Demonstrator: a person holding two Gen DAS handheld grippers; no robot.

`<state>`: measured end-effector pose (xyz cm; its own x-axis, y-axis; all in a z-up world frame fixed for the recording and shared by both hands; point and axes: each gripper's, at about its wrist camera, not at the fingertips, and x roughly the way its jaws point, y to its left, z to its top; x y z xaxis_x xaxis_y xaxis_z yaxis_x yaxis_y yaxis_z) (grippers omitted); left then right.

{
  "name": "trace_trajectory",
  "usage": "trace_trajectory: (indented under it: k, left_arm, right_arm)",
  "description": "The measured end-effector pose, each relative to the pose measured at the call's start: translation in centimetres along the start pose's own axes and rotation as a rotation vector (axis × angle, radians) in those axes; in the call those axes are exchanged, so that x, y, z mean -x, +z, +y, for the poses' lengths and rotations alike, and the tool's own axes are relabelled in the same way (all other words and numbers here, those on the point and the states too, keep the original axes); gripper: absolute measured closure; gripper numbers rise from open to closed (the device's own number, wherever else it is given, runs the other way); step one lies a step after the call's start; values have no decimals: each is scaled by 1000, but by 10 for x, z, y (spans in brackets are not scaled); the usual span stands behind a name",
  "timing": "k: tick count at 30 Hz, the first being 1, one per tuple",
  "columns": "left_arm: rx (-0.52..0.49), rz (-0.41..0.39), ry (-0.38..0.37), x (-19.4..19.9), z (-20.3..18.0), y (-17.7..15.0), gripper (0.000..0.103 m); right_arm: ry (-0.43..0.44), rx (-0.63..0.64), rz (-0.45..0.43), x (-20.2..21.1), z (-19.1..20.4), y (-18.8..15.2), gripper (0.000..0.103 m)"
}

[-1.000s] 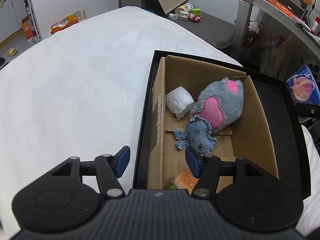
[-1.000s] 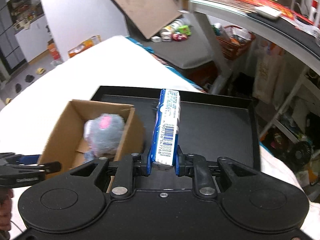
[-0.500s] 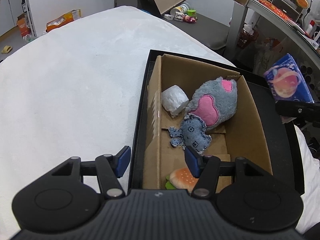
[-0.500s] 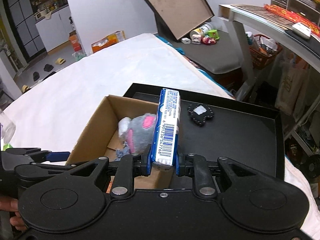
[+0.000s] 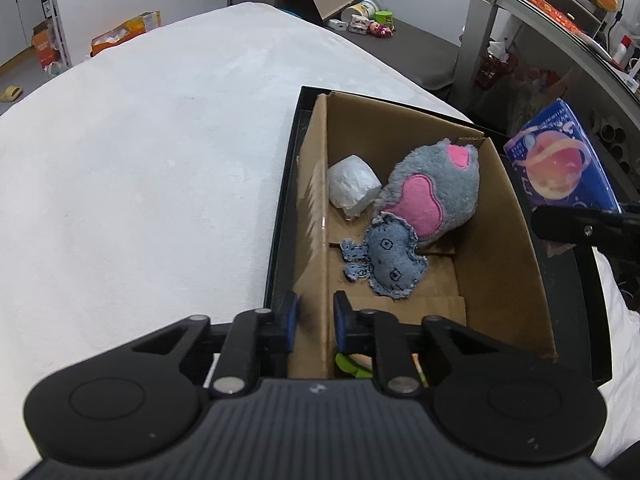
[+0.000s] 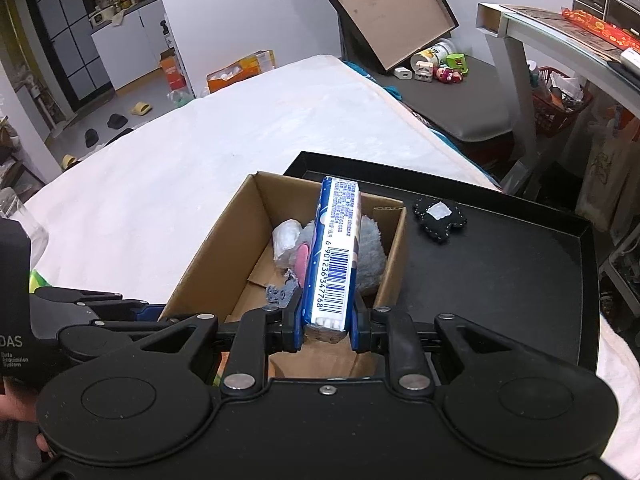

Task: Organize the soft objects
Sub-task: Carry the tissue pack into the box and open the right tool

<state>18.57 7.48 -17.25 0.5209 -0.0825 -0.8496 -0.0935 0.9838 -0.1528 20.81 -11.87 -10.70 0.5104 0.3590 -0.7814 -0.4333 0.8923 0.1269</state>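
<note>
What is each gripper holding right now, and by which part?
The right gripper holds a blue tissue pack upright by its bottom end, pads on its broad faces. The left gripper is clamped on the cardboard box's left wall, near the closest corner.

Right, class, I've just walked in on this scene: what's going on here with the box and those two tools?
A person is sorting soft things into a cardboard box that sits on a black tray. The left tool is clamped on the box's near wall. The right tool grips a blue tissue pack above the box. Inside lie a grey and pink plush, a denim toy and a white wad. A black soft piece remains on the tray.
</note>
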Motion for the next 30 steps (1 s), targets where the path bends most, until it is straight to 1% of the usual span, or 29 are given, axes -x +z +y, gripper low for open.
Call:
trace_trajectory:
  k: [6,8,10,12,19,23,27,30]
  left_arm:
    - [-3,-4,4,1,1,-1,89]
    - [-6,-7,8,2,0,-1,90]
    - [-6,-8,4,3,0,0,90]
    - [-9,-11,6,3,-1,0,90]
    - [-9,-11,8,5,-3,2,89]
    - [-12,-21,13,8,-4,3,86]
    - [-10,-21,15,8,-5,4,85]
    - [-15,-23,25,8,-8,6,80]
  right_arm:
    - [19,2,13,-3,3,-3,81]
    - [21,0,24,-5,2,-4,79]
    - [14,-2,29,-6,1,-6,72]
    - [12,-9,26,-4,0,-8,69]
    - [1,-38,13,-1,-10,-9,66]
    - [-12,-62,4,0,-18,-12,64]
    - [-28,-85,-5,0,-27,-15,61]
    - [-45,-109,-17,0,-37,-17,59]
